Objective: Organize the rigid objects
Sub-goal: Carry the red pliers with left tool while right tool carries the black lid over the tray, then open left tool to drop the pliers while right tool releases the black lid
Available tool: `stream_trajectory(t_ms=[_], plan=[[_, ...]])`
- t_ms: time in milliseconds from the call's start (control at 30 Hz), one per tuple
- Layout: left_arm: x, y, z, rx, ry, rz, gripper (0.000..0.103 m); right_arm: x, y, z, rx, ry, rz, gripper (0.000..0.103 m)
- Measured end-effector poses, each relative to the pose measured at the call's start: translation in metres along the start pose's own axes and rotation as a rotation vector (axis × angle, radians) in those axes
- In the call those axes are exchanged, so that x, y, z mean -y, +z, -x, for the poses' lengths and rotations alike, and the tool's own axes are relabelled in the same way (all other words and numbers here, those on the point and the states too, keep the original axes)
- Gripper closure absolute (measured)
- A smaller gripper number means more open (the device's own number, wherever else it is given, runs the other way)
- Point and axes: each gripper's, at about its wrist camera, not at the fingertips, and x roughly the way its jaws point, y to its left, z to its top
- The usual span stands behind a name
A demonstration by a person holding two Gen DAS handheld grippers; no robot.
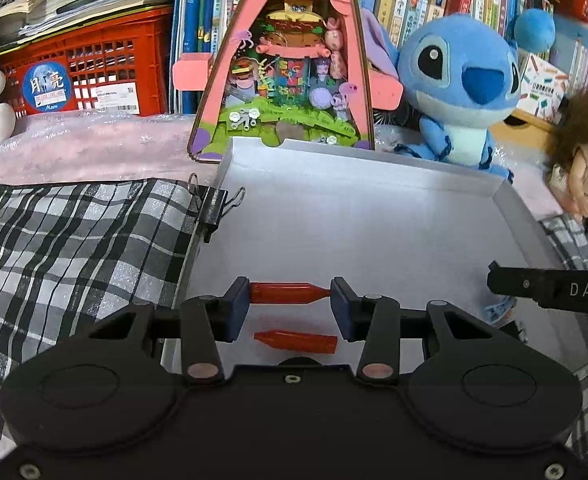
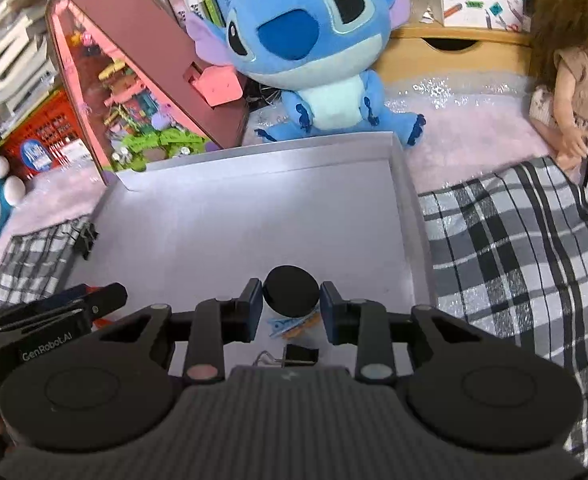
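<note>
My left gripper (image 1: 290, 294) is shut on a red crayon (image 1: 286, 293), held crosswise over the near end of a white shallow box (image 1: 354, 208). A second red crayon (image 1: 296, 342) lies on the box floor just below it. My right gripper (image 2: 291, 306) is shut on a black round disc (image 2: 291, 296) above the same box (image 2: 254, 216). Under it lie a small blue and orange item (image 2: 294, 326) and a black binder clip (image 2: 294, 358). The left gripper shows at the left edge of the right wrist view (image 2: 54, 312).
Another binder clip (image 1: 214, 208) sits on the box's left rim. Checked cloth (image 1: 74, 248) lies on both sides of the box (image 2: 514, 248). Behind stand a pink triangular toy house (image 1: 290, 60), a blue plush (image 1: 462, 84), a doll (image 2: 574, 68), a red crate (image 1: 94, 64) and books.
</note>
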Motion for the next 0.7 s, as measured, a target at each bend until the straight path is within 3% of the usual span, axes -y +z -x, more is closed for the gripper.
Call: stream_trajectory(t_ms=[200,533,600,700], plan=[[0.004,-0.004,-0.005,0.0,0.023,-0.042,0.061,-0.011,-0.002,-0.007,-0.002,-0.055,0.091,0.066],[0.007,-0.006,-0.003,0.021,0.03,-0.075,0.061,-0.011,-0.007,-0.014,-0.012,-0.056,0.094,0.061],[0.006,-0.006,0.001,0.027,0.029,-0.072,0.052,-0.009,-0.007,-0.01,0.002,-0.046,0.082,0.049],[0.003,-0.005,0.017,0.059,0.004,-0.062,0.039,-0.007,-0.008,-0.001,0.029,-0.025,0.074,0.041]])
